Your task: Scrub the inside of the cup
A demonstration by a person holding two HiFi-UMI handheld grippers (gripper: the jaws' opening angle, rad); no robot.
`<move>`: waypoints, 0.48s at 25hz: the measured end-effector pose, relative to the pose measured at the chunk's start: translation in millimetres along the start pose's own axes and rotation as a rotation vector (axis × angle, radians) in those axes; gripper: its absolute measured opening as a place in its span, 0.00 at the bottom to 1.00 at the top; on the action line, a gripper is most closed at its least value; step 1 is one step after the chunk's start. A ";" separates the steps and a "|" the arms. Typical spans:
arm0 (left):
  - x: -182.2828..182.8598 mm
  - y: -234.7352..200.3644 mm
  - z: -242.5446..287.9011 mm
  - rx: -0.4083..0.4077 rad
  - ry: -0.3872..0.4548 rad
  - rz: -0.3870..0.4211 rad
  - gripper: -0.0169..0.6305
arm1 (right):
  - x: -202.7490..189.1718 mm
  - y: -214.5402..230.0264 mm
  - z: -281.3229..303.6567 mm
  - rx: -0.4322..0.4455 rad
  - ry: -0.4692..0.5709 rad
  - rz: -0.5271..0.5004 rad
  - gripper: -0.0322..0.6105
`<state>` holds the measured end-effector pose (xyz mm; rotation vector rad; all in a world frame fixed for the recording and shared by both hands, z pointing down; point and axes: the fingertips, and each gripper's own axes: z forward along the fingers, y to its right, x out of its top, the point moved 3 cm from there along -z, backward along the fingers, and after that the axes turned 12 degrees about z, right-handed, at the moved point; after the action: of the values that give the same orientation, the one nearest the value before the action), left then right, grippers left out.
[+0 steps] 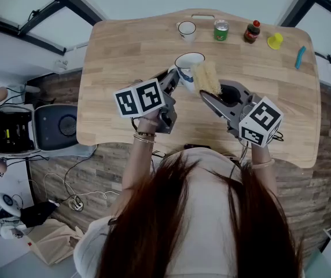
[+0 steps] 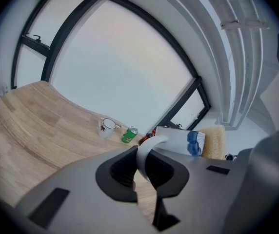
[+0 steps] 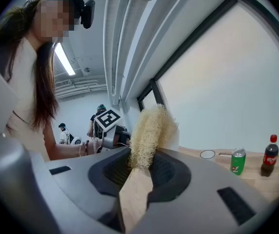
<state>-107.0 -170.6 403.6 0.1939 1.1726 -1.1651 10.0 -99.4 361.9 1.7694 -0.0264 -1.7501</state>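
Note:
A white cup (image 1: pixel 187 64) with a blue pattern is held above the wooden table (image 1: pixel 119 57), its mouth up in the head view. My left gripper (image 1: pixel 173 79) is shut on its handle; in the left gripper view the white handle (image 2: pixel 148 150) sits pinched between the jaws of the left gripper (image 2: pixel 147 167), with the cup body (image 2: pixel 178 139) beyond. My right gripper (image 1: pixel 207 95) is shut on a wooden-handled fibre scrubber (image 1: pixel 206 77), whose bristle head lies against the cup's right rim. The scrubber (image 3: pixel 148 135) rises from the right gripper (image 3: pixel 142 165).
Along the table's far edge stand a small white cup (image 1: pixel 186 29), a green can (image 1: pixel 221 30), a cola bottle (image 1: pixel 252 32), a yellow object (image 1: pixel 275 40) and a teal object (image 1: pixel 300 57). A floor machine (image 1: pixel 15 129) sits left of the table.

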 end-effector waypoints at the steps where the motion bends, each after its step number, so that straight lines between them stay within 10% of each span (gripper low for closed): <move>1: 0.4 0.1 -0.3 0.002 0.002 0.002 0.07 | 0.3 0.1 0.3 -0.002 0.002 -0.002 0.21; 12: 1.1 2.7 -3.8 0.041 0.011 0.034 0.07 | 0.7 -1.1 2.6 -0.056 -0.017 -0.072 0.21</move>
<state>-107.3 -167.5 399.9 0.2502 1.1515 -1.1603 7.3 -100.0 361.0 1.7348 0.0796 -1.7995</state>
